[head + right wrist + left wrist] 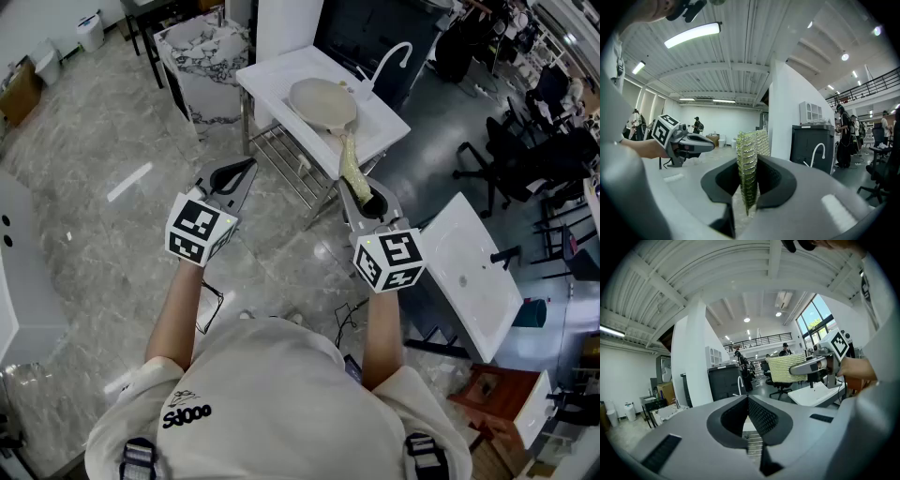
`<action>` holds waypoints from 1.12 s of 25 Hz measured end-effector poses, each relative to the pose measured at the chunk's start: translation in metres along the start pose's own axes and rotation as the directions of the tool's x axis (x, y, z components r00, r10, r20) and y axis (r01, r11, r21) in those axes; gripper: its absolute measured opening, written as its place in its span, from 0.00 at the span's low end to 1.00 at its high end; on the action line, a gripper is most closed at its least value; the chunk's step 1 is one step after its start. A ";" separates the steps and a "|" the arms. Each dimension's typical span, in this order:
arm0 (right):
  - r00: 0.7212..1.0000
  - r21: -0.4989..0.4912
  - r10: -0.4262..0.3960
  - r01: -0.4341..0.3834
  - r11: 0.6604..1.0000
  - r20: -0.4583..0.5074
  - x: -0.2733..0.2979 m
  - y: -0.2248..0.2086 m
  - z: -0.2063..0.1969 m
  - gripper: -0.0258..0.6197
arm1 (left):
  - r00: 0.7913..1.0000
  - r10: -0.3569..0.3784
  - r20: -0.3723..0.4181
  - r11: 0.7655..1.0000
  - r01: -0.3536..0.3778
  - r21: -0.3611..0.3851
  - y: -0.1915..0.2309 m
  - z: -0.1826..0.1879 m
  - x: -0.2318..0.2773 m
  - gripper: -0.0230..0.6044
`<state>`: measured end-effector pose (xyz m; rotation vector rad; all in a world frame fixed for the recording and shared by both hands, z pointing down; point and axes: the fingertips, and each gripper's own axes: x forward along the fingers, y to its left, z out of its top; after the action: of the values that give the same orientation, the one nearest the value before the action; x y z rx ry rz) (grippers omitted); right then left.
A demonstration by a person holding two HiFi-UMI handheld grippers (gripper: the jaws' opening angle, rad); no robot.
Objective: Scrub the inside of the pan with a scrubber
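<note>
A beige round pan (323,101) lies in a white sink (272,77) ahead of me in the head view. My right gripper (354,199) is shut on a yellow-green mesh scrubber (350,167), held in the air short of the sink. In the right gripper view the scrubber (749,169) stands edge-on, clamped between the jaws. My left gripper (240,174) is shut with nothing in it, raised level with the right one. In the left gripper view the jaws (748,414) meet, and the scrubber (786,368) shows to the right.
A curved white faucet (390,58) rises at the sink's far side, and a wire rack (292,164) sits under it. A marble-patterned bin (202,58) stands left of the sink. A second white basin (470,270) lies on the floor at right, with office chairs (511,150) beyond.
</note>
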<state>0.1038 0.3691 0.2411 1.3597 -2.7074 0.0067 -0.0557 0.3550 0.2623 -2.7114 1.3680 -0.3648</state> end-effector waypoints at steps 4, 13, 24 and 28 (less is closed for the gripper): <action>1.000 0.000 0.000 0.000 1.000 0.009 0.002 0.001 0.002 0.15 | 1.000 0.002 -0.001 1.000 -0.002 0.008 0.003 0.000 0.001 0.05; 1.000 0.026 -0.026 0.026 0.999 0.015 0.005 0.010 0.003 0.16 | 1.000 -0.016 0.001 1.000 0.016 0.023 0.009 -0.003 -0.008 0.05; 0.997 0.037 -0.074 0.074 0.997 -0.006 0.011 0.045 -0.005 0.16 | 0.997 -0.070 0.010 0.997 0.070 0.023 0.022 -0.025 -0.036 0.05; 0.997 0.047 -0.082 0.083 0.995 -0.011 0.015 0.049 -0.007 0.16 | 0.998 -0.070 -0.004 0.997 0.070 0.007 0.030 -0.033 -0.037 0.05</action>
<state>0.0564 0.3864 0.2522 1.4799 -2.6576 0.0697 -0.1082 0.3681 0.2829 -2.7597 1.2719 -0.3793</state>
